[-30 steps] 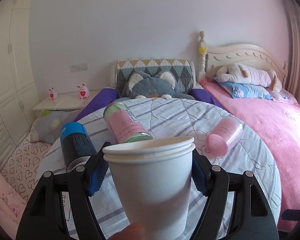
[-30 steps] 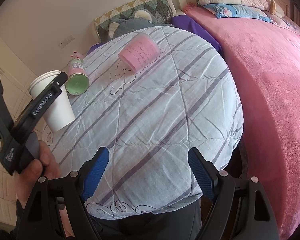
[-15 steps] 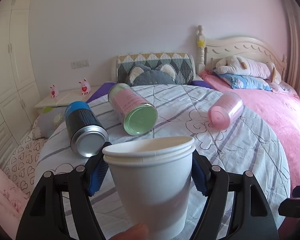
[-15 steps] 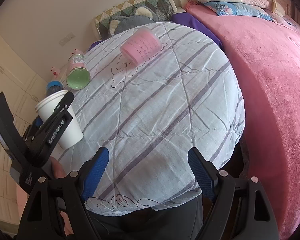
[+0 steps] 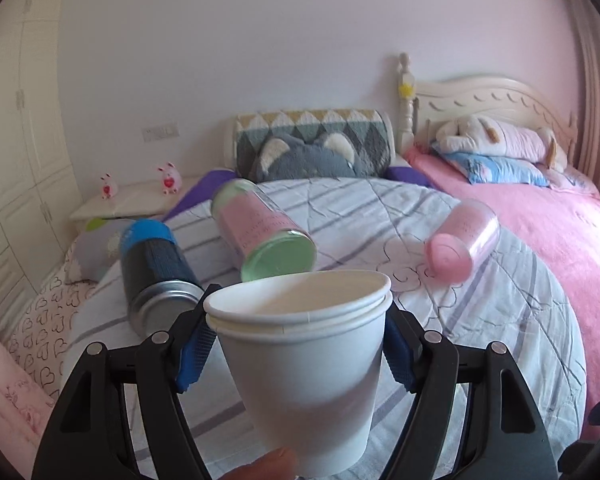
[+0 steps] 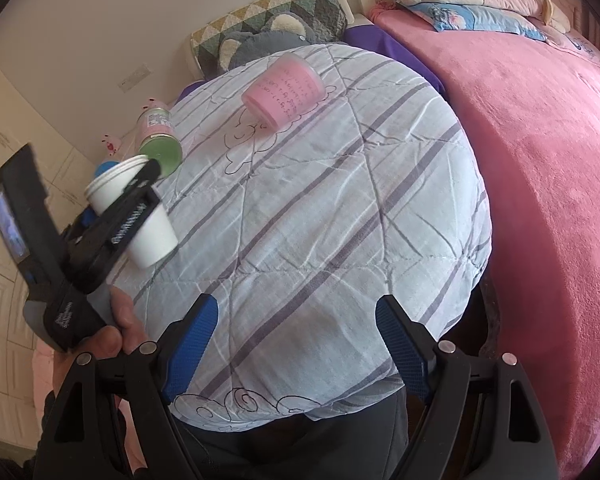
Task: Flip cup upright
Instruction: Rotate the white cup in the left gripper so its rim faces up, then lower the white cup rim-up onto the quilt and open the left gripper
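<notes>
Left wrist view: the white paper cup (image 5: pixel 304 364) is clamped mouth-up between the left gripper (image 5: pixel 296 344) jaws.
Right wrist view: the right gripper (image 6: pixel 296 344) is held wide open, nothing between its jaws; the cup (image 6: pixel 140 216) is seen up-left of them, above the striped table (image 6: pixel 320 220).

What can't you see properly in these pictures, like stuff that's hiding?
- Bottom of the white paper cup: left wrist view, hidden behind a fingertip; in the right wrist view the left tongs cover its middle.
- Far end of the blue can: turned away in the left wrist view; the cup nearly hides it in the right wrist view.
- Writing on the pink cup: too small to read.
- Right tongs: open, holding nothing.
</notes>
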Demonstrator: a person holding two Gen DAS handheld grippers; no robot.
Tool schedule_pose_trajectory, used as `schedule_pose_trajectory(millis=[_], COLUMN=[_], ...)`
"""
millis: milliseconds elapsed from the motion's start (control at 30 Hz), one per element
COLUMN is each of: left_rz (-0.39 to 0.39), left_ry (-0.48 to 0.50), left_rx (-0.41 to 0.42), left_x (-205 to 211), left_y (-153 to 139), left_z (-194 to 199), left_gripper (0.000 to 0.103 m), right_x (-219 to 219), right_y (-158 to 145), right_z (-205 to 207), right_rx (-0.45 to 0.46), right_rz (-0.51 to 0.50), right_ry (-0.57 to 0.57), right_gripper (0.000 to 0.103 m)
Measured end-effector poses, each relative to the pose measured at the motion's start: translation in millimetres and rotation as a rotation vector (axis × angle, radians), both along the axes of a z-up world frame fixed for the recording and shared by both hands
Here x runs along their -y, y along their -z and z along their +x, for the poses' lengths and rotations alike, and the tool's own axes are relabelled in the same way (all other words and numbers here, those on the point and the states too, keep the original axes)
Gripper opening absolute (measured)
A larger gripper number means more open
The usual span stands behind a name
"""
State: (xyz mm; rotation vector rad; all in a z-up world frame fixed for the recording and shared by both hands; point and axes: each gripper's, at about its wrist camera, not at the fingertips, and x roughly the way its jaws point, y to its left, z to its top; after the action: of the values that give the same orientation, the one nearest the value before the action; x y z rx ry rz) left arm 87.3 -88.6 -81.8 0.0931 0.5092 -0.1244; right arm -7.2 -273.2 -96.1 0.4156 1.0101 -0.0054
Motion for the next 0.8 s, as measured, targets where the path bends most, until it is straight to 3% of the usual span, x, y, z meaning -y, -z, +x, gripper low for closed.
schedule_pose_trajectory(millis=[333,733,767,800], left_rz=[0.003,0.013,0.016,0.017], left_ry=[0.028,0.038,0.041,0.044], left_rx=[-0.078,-0.052,-0.053,-0.055], left_x=[-2.3,-1.1,-0.8,0.2], left_y=[8.0,0.5,-0.5,-2.2], left_z=[-15.5,-33.2,-33.4,-32.9], left_gripper=[0.074,0.073,0.077,0.087], right_x=[0.0,-3.1,-3.9,-4.6], right_y=[0.8,-3.9,-4.5,-5.2], right_z=[0.8,-4.8,-5.5,-6.2], right_rx=[0.000,0.013,0.015,0.017], right_rz=[0.005,0.003,0.003,0.002], right_ry=[-0.003,-0.007,-0.008,-0.009], right_gripper=[0.082,0.082,0.082,0.082])
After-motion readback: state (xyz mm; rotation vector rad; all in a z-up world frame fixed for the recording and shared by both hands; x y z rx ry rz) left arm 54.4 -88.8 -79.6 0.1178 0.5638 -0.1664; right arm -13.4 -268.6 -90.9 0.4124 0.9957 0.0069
